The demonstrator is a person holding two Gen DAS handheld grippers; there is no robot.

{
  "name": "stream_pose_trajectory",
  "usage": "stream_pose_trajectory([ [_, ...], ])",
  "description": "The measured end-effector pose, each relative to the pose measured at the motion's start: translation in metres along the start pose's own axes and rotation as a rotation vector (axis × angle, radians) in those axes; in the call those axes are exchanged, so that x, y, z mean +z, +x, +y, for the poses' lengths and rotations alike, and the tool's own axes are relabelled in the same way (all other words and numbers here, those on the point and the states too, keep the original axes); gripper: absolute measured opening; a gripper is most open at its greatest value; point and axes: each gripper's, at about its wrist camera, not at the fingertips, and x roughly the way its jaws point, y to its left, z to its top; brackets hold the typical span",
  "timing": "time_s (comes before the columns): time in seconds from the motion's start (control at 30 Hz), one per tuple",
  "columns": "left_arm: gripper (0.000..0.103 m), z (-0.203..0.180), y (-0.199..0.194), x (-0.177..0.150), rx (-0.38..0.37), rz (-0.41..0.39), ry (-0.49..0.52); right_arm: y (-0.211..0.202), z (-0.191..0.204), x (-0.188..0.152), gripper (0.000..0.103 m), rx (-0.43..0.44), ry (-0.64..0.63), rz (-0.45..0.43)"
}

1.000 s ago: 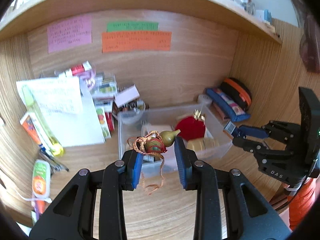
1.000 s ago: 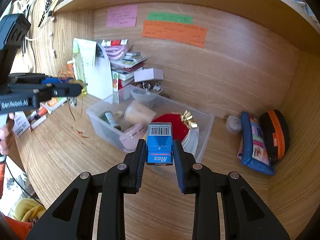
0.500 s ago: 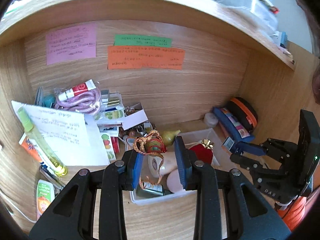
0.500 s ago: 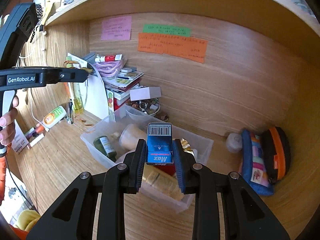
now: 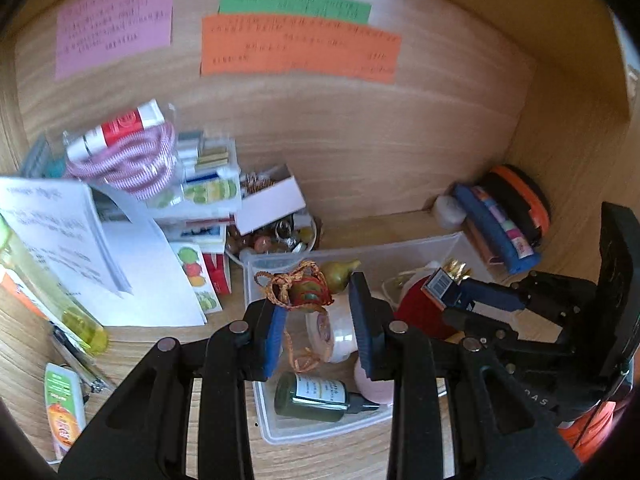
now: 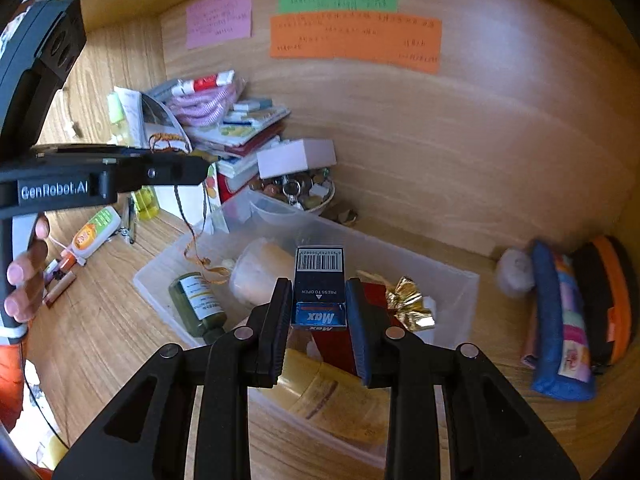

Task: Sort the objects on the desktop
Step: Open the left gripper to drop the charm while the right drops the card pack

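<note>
- Directly over the clear bin [image 5: 420,246] on the worktop [image 6: 100,344]: left tongs [image 5: 316,316] pinch a small gourd charm [image 5: 316,286], neck pointing far-right, orange cord trailing down into the bin.
- Right tongs [image 6: 318,308] clamp a blue box [image 6: 319,286], long axis running away along the fingers, above the bin's near-right part.
- Drop path for both looks straight down; neither is nearer.
- Legible: "Max", "PRESS TO OPEN", barcode; "GenRobot.AI" on the left unit.
- Wall notes [image 6: 354,38] unreadable.
</note>
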Motion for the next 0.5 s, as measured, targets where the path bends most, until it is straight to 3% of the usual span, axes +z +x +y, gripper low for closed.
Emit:
stream_pose_trajectory([
  [0.5, 0.031, -0.006, 0.050, -0.030, 0.050, 0.065, 0.034, 0.035, 0.001, -0.010, 0.025, -0.008, -0.014, 0.030],
])
